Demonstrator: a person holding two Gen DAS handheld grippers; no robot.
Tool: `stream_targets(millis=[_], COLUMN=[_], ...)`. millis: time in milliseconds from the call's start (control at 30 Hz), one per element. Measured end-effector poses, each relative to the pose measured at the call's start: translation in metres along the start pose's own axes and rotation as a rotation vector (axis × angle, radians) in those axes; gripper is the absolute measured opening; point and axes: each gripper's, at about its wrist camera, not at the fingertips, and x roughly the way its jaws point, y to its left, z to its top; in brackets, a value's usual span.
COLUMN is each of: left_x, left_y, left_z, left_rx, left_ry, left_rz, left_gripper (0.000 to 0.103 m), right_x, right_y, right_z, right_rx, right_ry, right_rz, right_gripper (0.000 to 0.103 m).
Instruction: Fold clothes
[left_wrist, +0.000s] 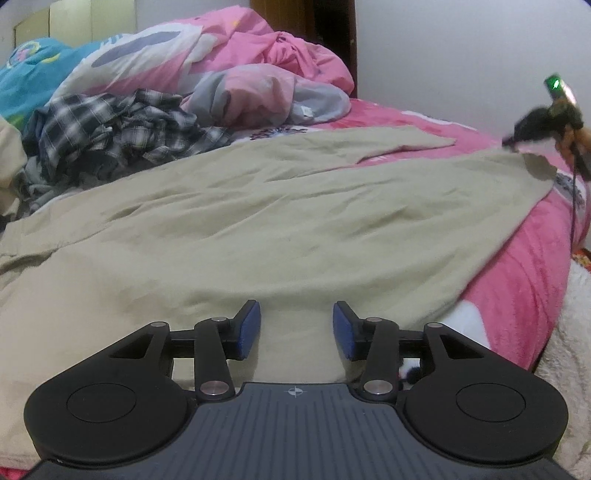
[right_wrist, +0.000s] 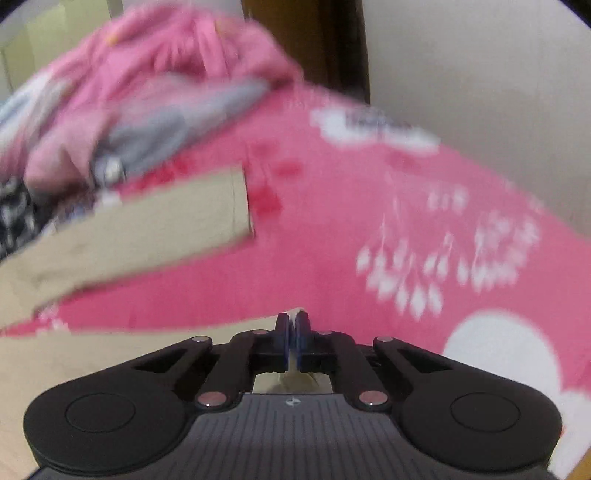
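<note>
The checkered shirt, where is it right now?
In the left wrist view, the checkered shirt lies crumpled at the far left of the bed, behind the beige garment and beside the pink quilt.

Soft, even indoor light fills both views, with no glare and only faint shadows in the folds of the beige cloth (left_wrist: 280, 206). The left wrist view is sharp, apart from the blurred right gripper (left_wrist: 515, 142) at its far right edge. The right wrist view is smeared by motion blur across the pink bedding (right_wrist: 332, 221); its own fingers (right_wrist: 282, 343) stay crisp. Fisheye distortion bows both pictures and darkens the corners.
</note>
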Motion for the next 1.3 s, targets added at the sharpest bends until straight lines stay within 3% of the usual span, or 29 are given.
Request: stream_targets(millis=[67, 133, 233, 267, 367, 433, 533, 600, 667, 767, 833, 933, 1033, 1167, 1200, 1300], left_x=[0.002, 0.002, 0.002, 0.001, -0.004, -0.007, -0.013, -0.015, -0.014, -0.012, -0.017, -0.025, -0.033, -0.04, -0.042, -0.049], left_y=[-0.001, -0.001, -0.001, 0.0, -0.001, 0.001, 0.004, 0.007, 0.009, 0.015, 0.025, 0.041, 0.052, 0.066, 0.069, 0.073], left_z=[0.0, -0.002, -0.004, -0.004, -0.002, -0.001, 0.003, 0.003, -0.001, -0.01, -0.015, -0.024, -0.033, -0.042, -0.044, -0.046], left_rx=[0.008, 0.001, -0.009, -0.012, -0.006, -0.002, -0.01, -0.026, -0.035, -0.069, -0.139, -0.214, -0.24, -0.275, -0.282, -0.289], left_ry=[0.004, 0.002, -0.001, 0.0, -0.001, -0.01, -0.027, -0.027, -0.001, 0.044, 0.035, 0.022, 0.006, -0.014, -0.018, -0.025], left_rz=[0.006, 0.009, 0.012, 0.012, 0.023, 0.023, 0.03, 0.034, 0.049, 0.078, 0.057, 0.03, 0.011, -0.026, -0.034, -0.036], left_gripper=[0.045, 0.045, 0.046, 0.046, 0.047, 0.047, 0.048, 0.051, 0.052, 0.053, 0.053, 0.053, 0.053, 0.053, 0.053, 0.053], right_x=[-0.011, -0.002, 0.037, 0.041, 0.017, -0.01, -0.04, -0.048, -0.049, -0.047, -0.04, -0.01, 0.0, -0.01, -0.016, -0.05], right_y=[0.004, 0.005, -0.005, -0.012, -0.024, -0.009, 0.051, 0.115, 0.185, 0.27, 0.31, 0.309, 0.237, 0.161, 0.154, 0.192], right_z=[0.003, -0.001, -0.017, -0.021, -0.026, -0.026, -0.019, -0.018, -0.027, -0.062, -0.086, -0.104, -0.082, -0.063, -0.061, -0.057], right_rx=[-0.012, -0.009, 0.006, 0.032, 0.21, 0.247, 0.122, -0.058, -0.268, -0.538, -0.677, -0.748, -0.493, -0.288, -0.252, -0.218], right_ry=[-0.094, -0.116, -0.03, -0.025, -0.139, -0.224, -0.266, -0.223, -0.169, -0.124, -0.054, 0.055, 0.101, 0.105, 0.101, 0.03], right_rz=[-0.003, -0.015, -0.192, -0.226, -0.193, -0.124, 0.047, 0.188, 0.321, 0.489, 0.536, 0.42, 0.352, -0.023, -0.073, 0.014], right_gripper=[0.002, 0.002, 0.002, 0.002, 0.004, 0.004, 0.005, 0.011, 0.027, 0.027, 0.025, 0.025, 0.023, 0.022, 0.022, 0.021])
